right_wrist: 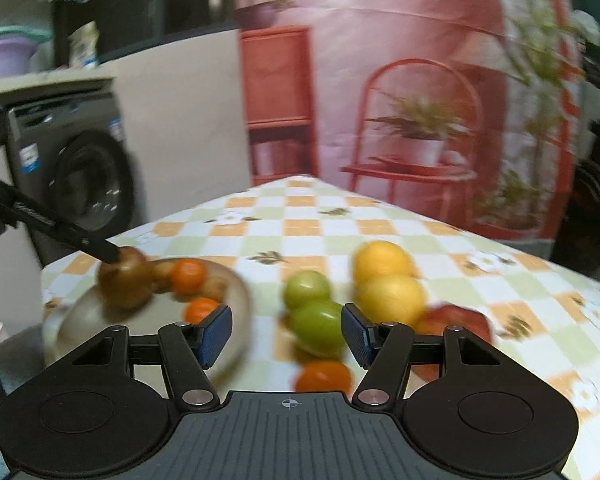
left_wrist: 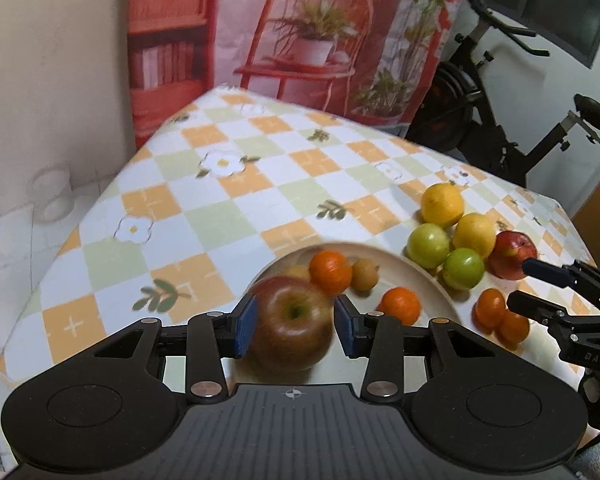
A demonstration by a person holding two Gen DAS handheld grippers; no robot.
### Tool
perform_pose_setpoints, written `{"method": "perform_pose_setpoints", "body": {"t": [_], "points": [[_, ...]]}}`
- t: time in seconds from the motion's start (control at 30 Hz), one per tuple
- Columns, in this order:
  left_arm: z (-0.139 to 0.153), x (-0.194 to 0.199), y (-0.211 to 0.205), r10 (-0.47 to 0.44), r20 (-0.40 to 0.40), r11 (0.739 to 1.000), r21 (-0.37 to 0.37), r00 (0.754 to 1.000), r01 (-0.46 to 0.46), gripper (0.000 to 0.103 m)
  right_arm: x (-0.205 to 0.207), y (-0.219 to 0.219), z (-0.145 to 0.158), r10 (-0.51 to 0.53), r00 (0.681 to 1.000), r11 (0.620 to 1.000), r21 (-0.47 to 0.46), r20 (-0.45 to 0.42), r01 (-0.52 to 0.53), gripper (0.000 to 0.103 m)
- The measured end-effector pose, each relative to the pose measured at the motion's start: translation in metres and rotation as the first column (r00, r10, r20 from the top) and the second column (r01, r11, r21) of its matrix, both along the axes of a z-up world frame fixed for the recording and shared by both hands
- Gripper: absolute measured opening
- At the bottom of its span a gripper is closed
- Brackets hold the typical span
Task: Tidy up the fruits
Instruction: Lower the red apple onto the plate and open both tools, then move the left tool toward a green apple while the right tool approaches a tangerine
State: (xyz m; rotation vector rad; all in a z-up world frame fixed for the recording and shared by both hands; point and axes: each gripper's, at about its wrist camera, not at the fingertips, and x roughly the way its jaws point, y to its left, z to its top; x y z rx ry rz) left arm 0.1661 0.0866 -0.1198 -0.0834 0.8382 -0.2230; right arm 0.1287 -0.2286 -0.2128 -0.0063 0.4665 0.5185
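My left gripper (left_wrist: 294,320) is shut on a red-green apple (left_wrist: 292,336) and holds it over a beige plate (left_wrist: 414,276). On the plate lie two oranges (left_wrist: 330,272) and a small brownish fruit (left_wrist: 365,274). To the right on the checked cloth sit two yellow fruits (left_wrist: 442,204), two green fruits (left_wrist: 428,244), a red apple (left_wrist: 514,252) and two oranges (left_wrist: 490,308). My right gripper (right_wrist: 286,334) is open just above the cloth, with a green fruit (right_wrist: 318,328) beyond its fingers and nothing gripped. In the left wrist view the right gripper (left_wrist: 528,284) is beside the red apple.
The table (left_wrist: 220,216) drops off at its left and far edges. An exercise bike (left_wrist: 500,120) stands behind the far right corner. A washing machine (right_wrist: 80,176) is at the left. A printed backdrop (left_wrist: 300,40) hangs behind the table.
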Motion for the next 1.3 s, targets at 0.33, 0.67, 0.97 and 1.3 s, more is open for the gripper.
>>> {"method": "perform_pose_setpoints", "body": {"t": [0.33, 0.67, 0.97, 1.3], "points": [[0.012, -0.005, -0.054, -0.09, 0.066, 0.996, -0.012, 0.994, 0.091, 0.044, -0.016, -0.024, -0.034, -0.049, 0.998, 0.998, -0.039, -0.024, 0.048, 0.057], [0.007, -0.002, -0.105, -0.166, 0.055, 0.984, -0.049, 0.985, 0.169, 0.044, -0.016, -0.029, -0.044, -0.04, 0.999, 0.998, -0.052, -0.034, 0.038, 0.054], [0.007, -0.001, -0.134, -0.165, 0.126, 0.985, -0.023, 0.978, 0.17, 0.044, -0.01, -0.028, -0.049, 0.006, 0.997, 0.999, -0.051, -0.071, -0.01, 0.047], [-0.008, -0.024, -0.144, -0.115, 0.177, 0.993, -0.017, 0.977, 0.12, 0.044, -0.011, -0.028, -0.049, 0.007, 0.998, 0.999, -0.053, -0.069, -0.011, 0.047]]}}
